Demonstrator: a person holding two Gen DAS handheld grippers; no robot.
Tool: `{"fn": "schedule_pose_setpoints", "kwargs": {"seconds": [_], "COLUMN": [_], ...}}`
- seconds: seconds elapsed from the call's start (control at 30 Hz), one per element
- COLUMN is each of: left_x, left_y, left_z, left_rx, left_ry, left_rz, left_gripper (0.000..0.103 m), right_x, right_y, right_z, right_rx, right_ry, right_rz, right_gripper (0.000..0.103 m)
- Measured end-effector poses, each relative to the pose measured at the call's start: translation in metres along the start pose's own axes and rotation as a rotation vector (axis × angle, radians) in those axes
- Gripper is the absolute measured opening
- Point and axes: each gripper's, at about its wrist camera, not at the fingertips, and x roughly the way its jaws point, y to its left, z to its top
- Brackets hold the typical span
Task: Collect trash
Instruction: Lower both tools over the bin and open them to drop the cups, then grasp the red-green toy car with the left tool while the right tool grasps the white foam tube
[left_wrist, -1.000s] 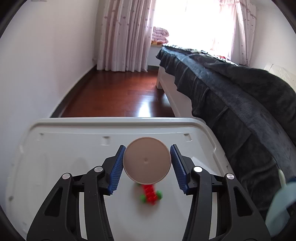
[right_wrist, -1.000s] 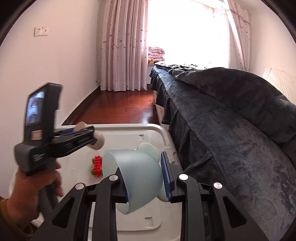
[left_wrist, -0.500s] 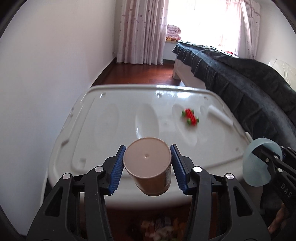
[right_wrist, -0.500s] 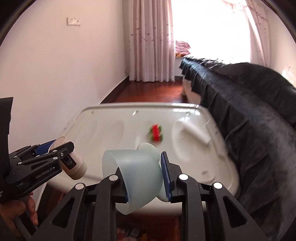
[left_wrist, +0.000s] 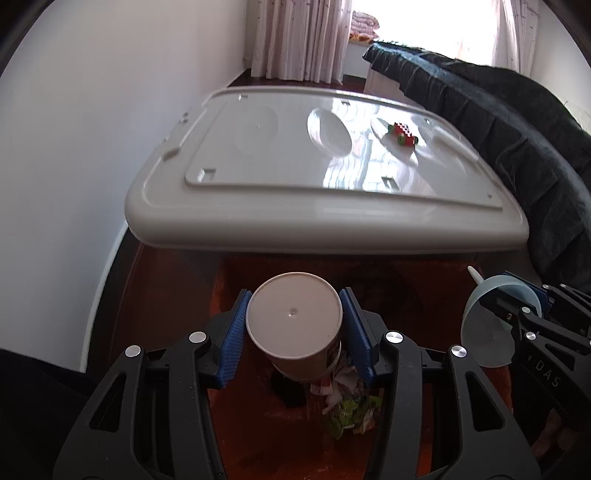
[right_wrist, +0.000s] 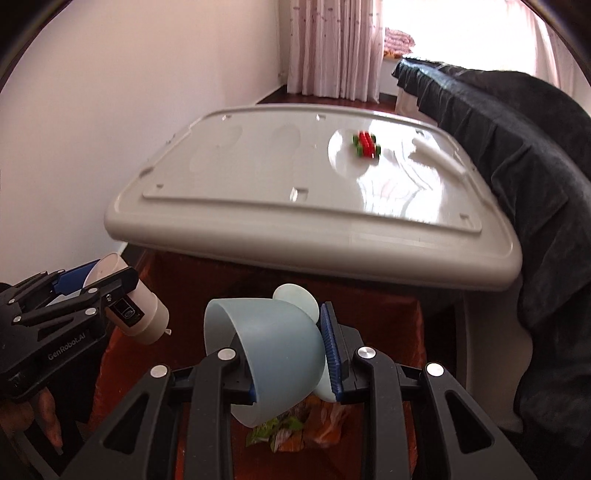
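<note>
My left gripper (left_wrist: 293, 332) is shut on a beige paper cup (left_wrist: 295, 323), held bottom-forward over an orange-lined bin (left_wrist: 251, 435) with wrappers (left_wrist: 347, 406) inside. My right gripper (right_wrist: 290, 354) is shut on a pale blue plastic bowl (right_wrist: 269, 354), held on its side above the same bin (right_wrist: 402, 343) and its wrappers (right_wrist: 295, 432). The bowl also shows at the right edge of the left wrist view (left_wrist: 487, 325). The cup shows at the left of the right wrist view (right_wrist: 144, 314).
A white plastic lid-like tabletop (left_wrist: 295, 177) stands just beyond the bin, with a red and green toy (left_wrist: 402, 134) on its far right. A dark blanket-covered bed (left_wrist: 517, 122) runs along the right. A white wall is on the left.
Both grippers have pulled back from over the white tabletop and tilted down. They now hang over the bin in front of it, still holding the cup and the bowl.
</note>
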Motion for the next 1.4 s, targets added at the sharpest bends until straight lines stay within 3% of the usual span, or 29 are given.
{"fn": "schedule_pose_setpoints", "kwargs": {"seconds": [0.1,0.4,0.47,0.57,0.67,1.17,1.33,1.4], "left_x": [0.008,0.003,0.003,-0.001,-0.006,-0.007,-0.006,-0.002], "left_y": [-0.002,-0.010,-0.011,-0.012,-0.014,-0.021,-0.032,-0.044], "left_z": [-0.007,-0.006,-0.006,-0.004,-0.001,0.004,0.034,0.054], "left_rx": [-0.001,0.020,0.015,0.010,0.008,0.019,0.016,0.010], "left_ry": [0.030,0.003,0.007,-0.004,-0.023,-0.039,-0.075,-0.095], "left_rz": [-0.010,-0.002,-0.005,0.015,0.032,0.016,-0.007,-0.023], "left_gripper": [0.048,0.048,0.054,0.071,0.079,0.080,0.080,0.081], "right_x": [0.006,0.009,0.008,0.000,-0.005,-0.005,-0.037,-0.056], "right_y": [-0.002,-0.003,-0.003,-0.003,-0.005,-0.015,-0.037,-0.049], "right_z": [-0.005,-0.009,-0.010,-0.009,-0.007,-0.001,0.028,0.042], "right_rx": [0.000,0.001,0.006,0.007,0.005,0.033,0.070,0.081], "right_ry": [0.010,0.008,-0.001,-0.054,-0.085,-0.086,-0.211,-0.284], "right_rz": [-0.019,-0.045,-0.057,-0.088,-0.100,-0.081,-0.122,-0.164], "right_gripper": [0.027,0.029,0.058,0.075,0.078,0.078,0.079,0.084]}}
